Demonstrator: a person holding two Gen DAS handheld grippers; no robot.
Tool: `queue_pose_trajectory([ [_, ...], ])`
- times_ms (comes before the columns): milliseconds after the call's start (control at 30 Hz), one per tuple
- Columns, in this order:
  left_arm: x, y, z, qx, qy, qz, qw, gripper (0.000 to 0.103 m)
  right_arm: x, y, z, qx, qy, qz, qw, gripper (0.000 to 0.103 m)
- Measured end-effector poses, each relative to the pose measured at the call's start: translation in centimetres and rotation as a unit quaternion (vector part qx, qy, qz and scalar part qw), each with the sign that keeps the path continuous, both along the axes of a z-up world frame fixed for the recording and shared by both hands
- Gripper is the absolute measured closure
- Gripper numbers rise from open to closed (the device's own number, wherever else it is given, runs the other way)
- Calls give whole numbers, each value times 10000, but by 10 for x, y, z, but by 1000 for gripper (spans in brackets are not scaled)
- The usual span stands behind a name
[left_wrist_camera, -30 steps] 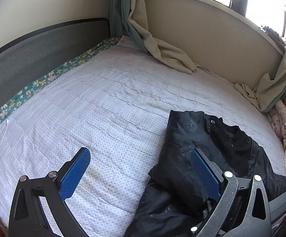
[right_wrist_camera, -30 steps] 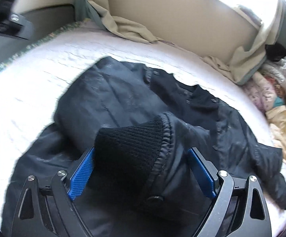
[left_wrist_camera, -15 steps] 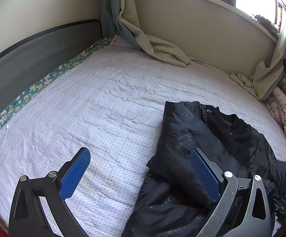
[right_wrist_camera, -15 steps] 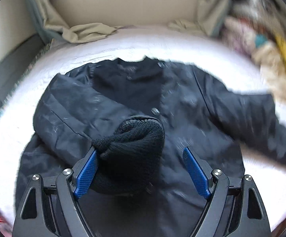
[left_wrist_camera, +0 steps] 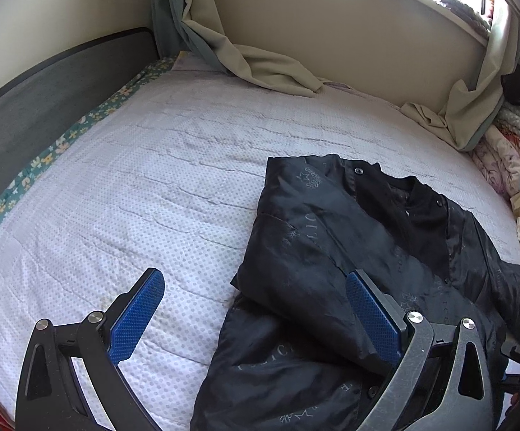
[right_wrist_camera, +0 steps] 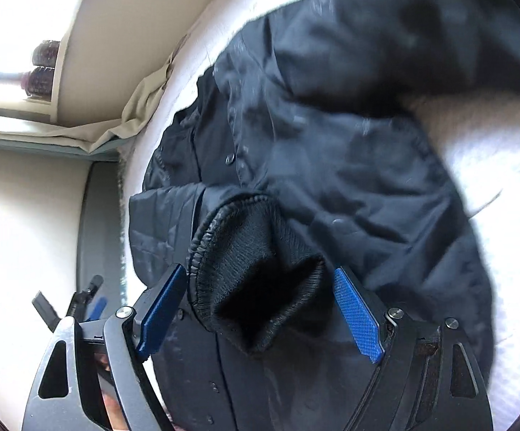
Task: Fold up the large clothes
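A large black jacket (left_wrist_camera: 349,251) lies on the white dotted bed cover (left_wrist_camera: 134,197), its left sleeve folded over its front. My left gripper (left_wrist_camera: 256,309) is open and empty, hovering over the cover by the jacket's left edge. In the right wrist view the jacket (right_wrist_camera: 349,143) fills the frame, tilted. Its black ribbed knit cuff (right_wrist_camera: 260,273) lies between the fingers of my right gripper (right_wrist_camera: 256,301), which is open; the cuff touches the left pad (right_wrist_camera: 162,309) but is not clamped.
A grey headboard (left_wrist_camera: 44,86) runs along the left of the bed. Beige curtains (left_wrist_camera: 260,68) drape onto the far edge below the window wall. A pile of patterned bedding (left_wrist_camera: 518,172) lies at the right edge.
The right gripper has rolled and swung strongly, so its view is now tilted sideways, the cuff still between its fingers. The left gripper has drifted slightly, staying open.
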State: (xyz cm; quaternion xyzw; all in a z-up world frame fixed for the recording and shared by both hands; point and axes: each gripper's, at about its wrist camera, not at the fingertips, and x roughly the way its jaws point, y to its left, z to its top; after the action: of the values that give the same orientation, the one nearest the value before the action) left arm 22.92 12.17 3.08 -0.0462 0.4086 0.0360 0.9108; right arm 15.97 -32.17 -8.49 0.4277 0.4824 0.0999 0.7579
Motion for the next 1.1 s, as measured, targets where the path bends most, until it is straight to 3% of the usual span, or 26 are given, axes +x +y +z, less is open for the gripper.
queue_pose_trajectory([
  [67, 0, 1, 0, -42, 6, 5, 10000, 0, 6, 5, -1, -70, 11, 78, 9999, 29],
  [167, 0, 3, 0, -109, 15, 26, 9999, 0, 20, 16, 0, -197, 27, 334, 9992, 53],
  [233, 0, 5, 0, -150, 15, 50, 9999, 0, 28, 21, 2, -305, 5, 503, 9983, 76],
  [300, 0, 7, 0, -184, 11, 70, 9998, 0, 40, 28, 6, -640, -11, 666, 9957, 84],
  [600, 9, -1, -8, 88, 132, 50, 9999, 0, 98, 38, 27, -1764, -405, 1213, 9760, 88],
  [833, 41, -21, -22, 527, 228, -328, 9978, 2, 122, 45, 22, -1722, -595, 1509, 9716, 88],
  [933, 59, -39, -41, 723, 388, -689, 9942, 5, 134, 48, 21, -1809, -657, 1579, 9685, 88],
  [1100, 76, -40, -76, 764, 787, -716, 9914, 5, 146, 44, 18, -1801, -606, 1588, 9689, 88],
])
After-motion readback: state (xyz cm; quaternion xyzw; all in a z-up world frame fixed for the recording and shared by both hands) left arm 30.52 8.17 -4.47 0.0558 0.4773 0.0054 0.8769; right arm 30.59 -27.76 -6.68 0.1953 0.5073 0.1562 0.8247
